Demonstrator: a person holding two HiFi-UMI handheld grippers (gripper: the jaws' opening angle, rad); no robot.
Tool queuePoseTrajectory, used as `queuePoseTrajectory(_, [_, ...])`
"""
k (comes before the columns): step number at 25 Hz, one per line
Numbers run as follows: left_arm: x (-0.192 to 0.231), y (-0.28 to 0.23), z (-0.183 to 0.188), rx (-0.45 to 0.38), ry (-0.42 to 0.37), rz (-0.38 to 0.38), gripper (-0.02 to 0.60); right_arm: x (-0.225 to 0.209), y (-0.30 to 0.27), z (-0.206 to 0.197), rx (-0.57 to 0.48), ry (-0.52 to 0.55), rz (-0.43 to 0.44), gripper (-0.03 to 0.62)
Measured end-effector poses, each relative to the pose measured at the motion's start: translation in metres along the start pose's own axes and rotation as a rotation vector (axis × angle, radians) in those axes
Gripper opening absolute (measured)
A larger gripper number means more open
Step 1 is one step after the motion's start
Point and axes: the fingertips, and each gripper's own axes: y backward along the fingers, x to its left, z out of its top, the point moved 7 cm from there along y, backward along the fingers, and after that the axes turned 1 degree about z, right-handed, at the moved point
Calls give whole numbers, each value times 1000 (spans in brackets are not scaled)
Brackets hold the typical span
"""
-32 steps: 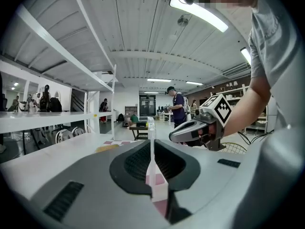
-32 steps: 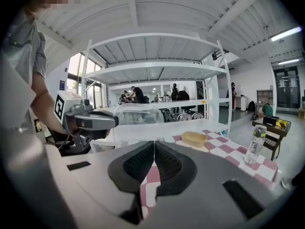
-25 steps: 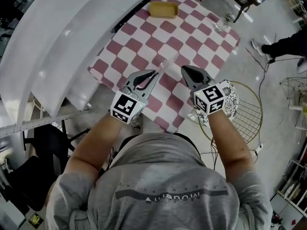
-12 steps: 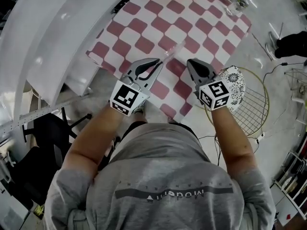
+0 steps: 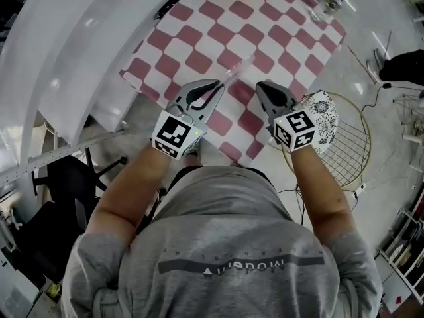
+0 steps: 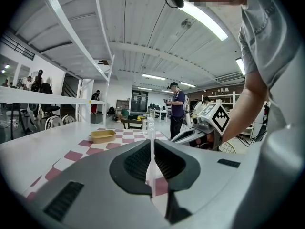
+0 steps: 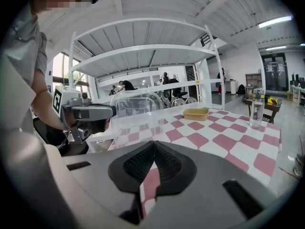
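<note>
Where the white shelving (image 5: 73, 45) ran down the left side, the checked table (image 5: 192, 42) stood hard against it, so the person worked from the table's near corner. The left gripper (image 5: 213, 86) reached over that corner with its fingers pressed together on the thin wall of a clear plastic container (image 5: 234, 71). In the left gripper view that wall showed edge-on, as a pale upright strip pinched between the ribbed pads (image 6: 138, 162). Gripping at the rim looked deliberate, since it left the container's rounded body free beyond the tips. The right gripper view showed this, with the container (image 7: 136, 112) standing out from the left gripper over the red and white squares. Whether its lower edge touched the cloth could not be told.

Just to the right, well apart from the container, the right gripper (image 5: 261, 86) hung at much the same height. Its jaws were closed on each other with nothing between them (image 7: 153, 149), which suggested it was only standing by. A yellow tray (image 7: 196, 113) lay far back on the table. Further right, a bottle (image 7: 256, 108) stood by the far edge, both well out of reach. Off the table's right side stood a wire stool (image 5: 344, 144) with a patterned cushion.
</note>
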Motion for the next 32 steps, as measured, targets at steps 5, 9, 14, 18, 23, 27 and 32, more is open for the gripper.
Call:
queuePoseTrajectory(5, [-1,0,3,-5,-6,2,34,-1,3,3,-3,-1,-1,25])
queuePoseTrajectory(9, [-1,0,5,-7,-12,3,34,-2,4,5,-17,-17,-2,25])
queuePoseTrajectory(14, [-2,2,6,-11,-16,4,34,-1,5,5,-11,-14,-1,24])
queuePoseTrajectory(18, [-3,3,6,-13,-17,5,34,-2,6,5,-12,-18,-3,23])
queuePoseTrajectory(23, [-4,3,6,-11,-18,2,34,0,6,4,-7,-15,0,23])
queuePoseTrajectory(27, [-6,3,5,-8,-22,0,34,2,7,3,-6,-13,5,23])
queuePoseTrajectory(32, [-7,3,5,-7,-24,1,34,2,6,3,-4,-11,8,23])
